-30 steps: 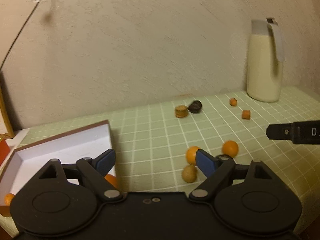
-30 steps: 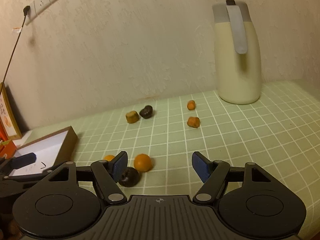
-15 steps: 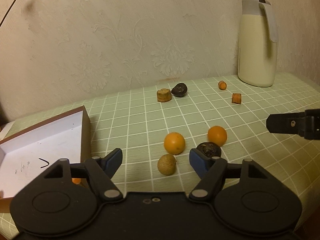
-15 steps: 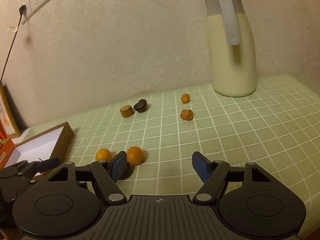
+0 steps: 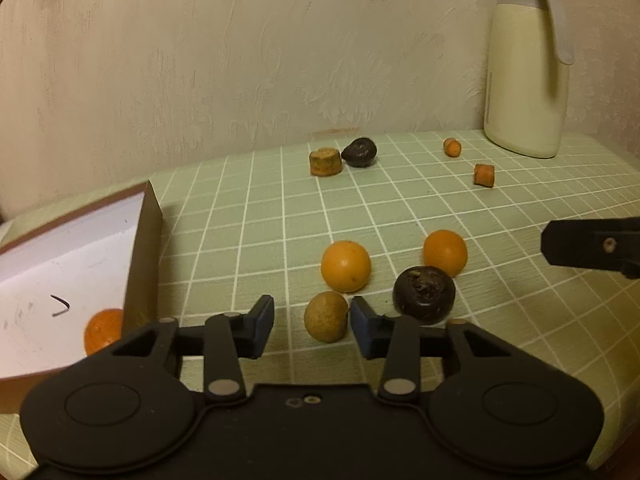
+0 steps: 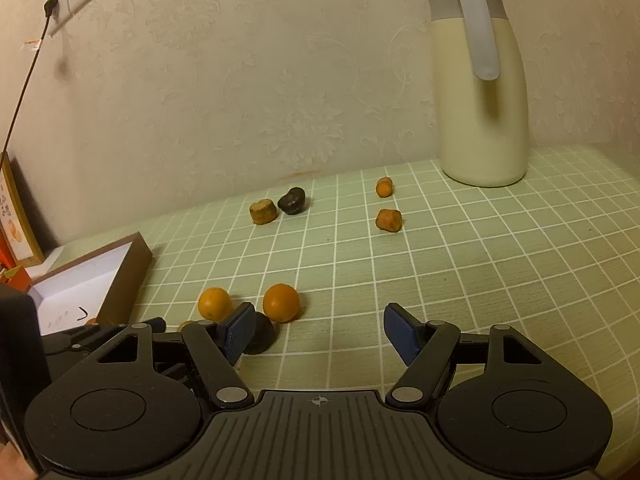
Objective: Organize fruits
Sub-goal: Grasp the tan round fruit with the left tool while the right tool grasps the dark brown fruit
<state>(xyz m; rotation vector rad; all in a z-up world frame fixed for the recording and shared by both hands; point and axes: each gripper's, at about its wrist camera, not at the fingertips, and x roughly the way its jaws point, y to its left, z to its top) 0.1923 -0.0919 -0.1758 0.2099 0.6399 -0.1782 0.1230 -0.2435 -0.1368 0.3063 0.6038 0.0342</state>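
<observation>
L gripper [image 5: 313, 322] jaws closing round tan fruit [image 5: 326, 316], not yet gripping.

Small round tan-brown fruit [image 5: 325, 316] nearest of all, resting on the green checked cloth, matt and speckled; just behind it a smooth round orange [image 5: 345, 266]; to the right a dark, wrinkled, near-black fruit [image 5: 424, 294] with a rough crown facing up, touching or almost touching a second orange [image 5: 445, 252] behind it; far back near the wall a tan cut stub [image 5: 325, 163] standing flat beside another dark wrinkled fruit [image 5: 361, 152]; further right two small orange chunks [image 5: 452, 147] [image 5: 484, 174], well apart from the rest; at left one more orange [image 5: 102, 330] lying inside the white-lined brown box [image 5: 145, 240].
</observation>
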